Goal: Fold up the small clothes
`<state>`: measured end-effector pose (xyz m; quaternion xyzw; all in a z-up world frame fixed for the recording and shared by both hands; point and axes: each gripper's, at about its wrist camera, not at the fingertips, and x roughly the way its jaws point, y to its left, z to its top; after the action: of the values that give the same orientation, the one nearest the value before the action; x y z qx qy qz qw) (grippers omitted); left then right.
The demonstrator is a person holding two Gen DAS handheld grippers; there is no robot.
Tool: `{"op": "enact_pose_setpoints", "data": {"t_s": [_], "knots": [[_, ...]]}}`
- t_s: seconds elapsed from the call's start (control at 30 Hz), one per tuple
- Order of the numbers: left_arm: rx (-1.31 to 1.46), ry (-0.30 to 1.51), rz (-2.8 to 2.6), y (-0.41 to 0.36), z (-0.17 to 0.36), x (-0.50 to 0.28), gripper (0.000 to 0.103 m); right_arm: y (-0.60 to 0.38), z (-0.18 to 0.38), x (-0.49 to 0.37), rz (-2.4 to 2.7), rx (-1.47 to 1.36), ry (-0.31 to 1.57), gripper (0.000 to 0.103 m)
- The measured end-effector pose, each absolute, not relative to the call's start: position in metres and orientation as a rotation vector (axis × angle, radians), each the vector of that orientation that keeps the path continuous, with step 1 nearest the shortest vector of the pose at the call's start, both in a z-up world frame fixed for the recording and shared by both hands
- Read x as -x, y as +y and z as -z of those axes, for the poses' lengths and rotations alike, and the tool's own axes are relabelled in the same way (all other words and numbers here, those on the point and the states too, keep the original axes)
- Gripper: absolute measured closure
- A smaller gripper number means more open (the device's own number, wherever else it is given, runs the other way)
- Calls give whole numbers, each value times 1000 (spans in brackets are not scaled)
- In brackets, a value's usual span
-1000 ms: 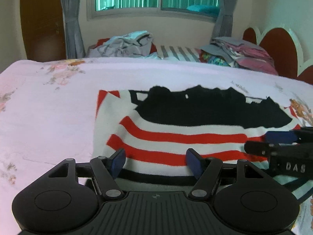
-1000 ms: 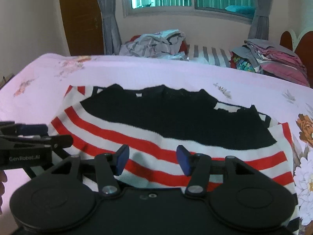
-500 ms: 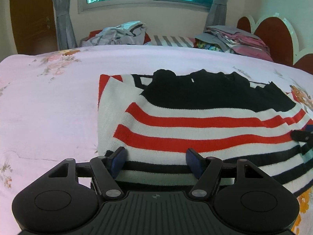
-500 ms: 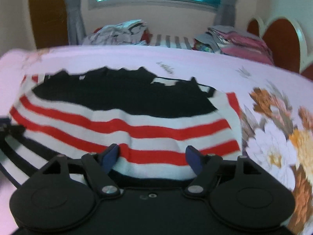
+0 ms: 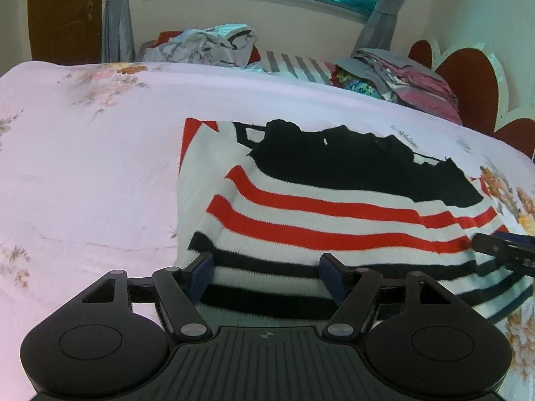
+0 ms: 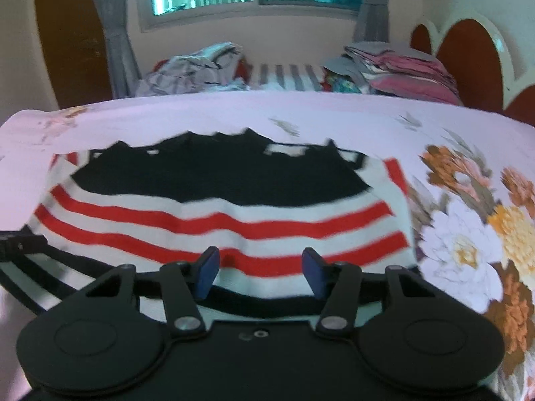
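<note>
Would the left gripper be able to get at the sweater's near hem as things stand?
Probably yes: the left gripper, its jaws opening, hangs right over the striped sweater's near hem, nothing lies between, and the right gripper keeps to the far side.

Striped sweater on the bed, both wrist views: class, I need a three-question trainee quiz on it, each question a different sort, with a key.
1. True or false: the striped sweater lies spread on the bedsheet.
2. Which stripes lie nearest the left gripper? A red, B black, C green.
3. Fill in: behind the bed, a pile of folded clothes sits beside the red ____.

Key: 1 true; 2 B; 3 headboard.
</note>
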<state>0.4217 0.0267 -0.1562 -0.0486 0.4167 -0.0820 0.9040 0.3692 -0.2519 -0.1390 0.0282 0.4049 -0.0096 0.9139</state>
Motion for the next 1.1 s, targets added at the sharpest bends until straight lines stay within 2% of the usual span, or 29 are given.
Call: {"op": "enact_pose_setpoints", "data": {"t_s": [0.4, 0.6, 0.67, 0.87, 1.07, 1.1], "knots": [[218, 944, 178, 45, 159, -387, 25, -207, 134, -372, -92, -69, 840, 51], [366, 1037, 156, 55, 184, -367, 21, -206, 136, -368, -87, -72, 846, 50], [404, 997, 160, 56, 189, -366, 16, -206, 140, -368, -85, -74, 859, 51], [674, 906, 178, 69, 204, -390, 13, -201, 147, -370, -88, -71, 874, 52], [808, 830, 190, 68, 217, -405, 15, -188, 153, -382, -100, -61, 877, 52], [822, 824, 188, 67, 219, -407, 25, -186, 158, -385, -105, -61, 888, 51]]}}
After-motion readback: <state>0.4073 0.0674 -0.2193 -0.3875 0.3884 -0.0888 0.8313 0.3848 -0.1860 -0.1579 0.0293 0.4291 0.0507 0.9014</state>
